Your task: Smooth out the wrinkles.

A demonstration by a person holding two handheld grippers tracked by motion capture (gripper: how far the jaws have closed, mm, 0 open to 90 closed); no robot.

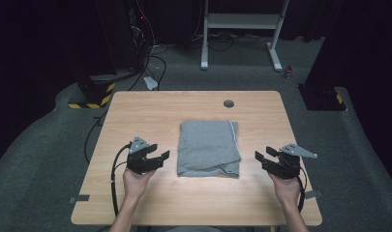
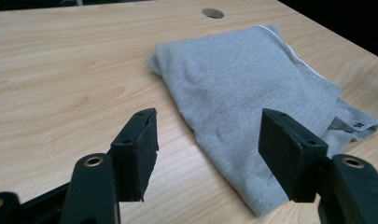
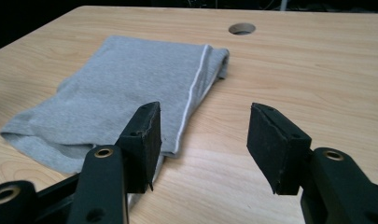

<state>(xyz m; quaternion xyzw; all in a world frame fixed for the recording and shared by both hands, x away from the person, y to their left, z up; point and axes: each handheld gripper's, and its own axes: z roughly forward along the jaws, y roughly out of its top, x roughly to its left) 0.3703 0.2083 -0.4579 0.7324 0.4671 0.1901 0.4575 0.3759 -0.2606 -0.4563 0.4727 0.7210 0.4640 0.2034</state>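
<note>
A folded grey cloth (image 1: 209,148) with a thin white seam along its right edge lies flat in the middle of the wooden table (image 1: 135,111). My left gripper (image 1: 158,152) is held just left of it, jaws wide apart and empty, aimed at its near left edge. In the left gripper view the grey cloth (image 2: 252,98) lies ahead of the left gripper (image 2: 210,156), apart from the pads. My right gripper (image 1: 263,153) hovers just right of the cloth, open and empty. The right gripper view has the grey cloth (image 3: 121,93) ahead and to the left of the right gripper (image 3: 203,149).
A round cable hole (image 1: 228,103) sits in the table near its far edge. Beyond the table are a white desk frame (image 1: 242,29), cables on the grey floor and yellow-black striped bases (image 1: 89,96). Bare tabletop surrounds the cloth on all sides.
</note>
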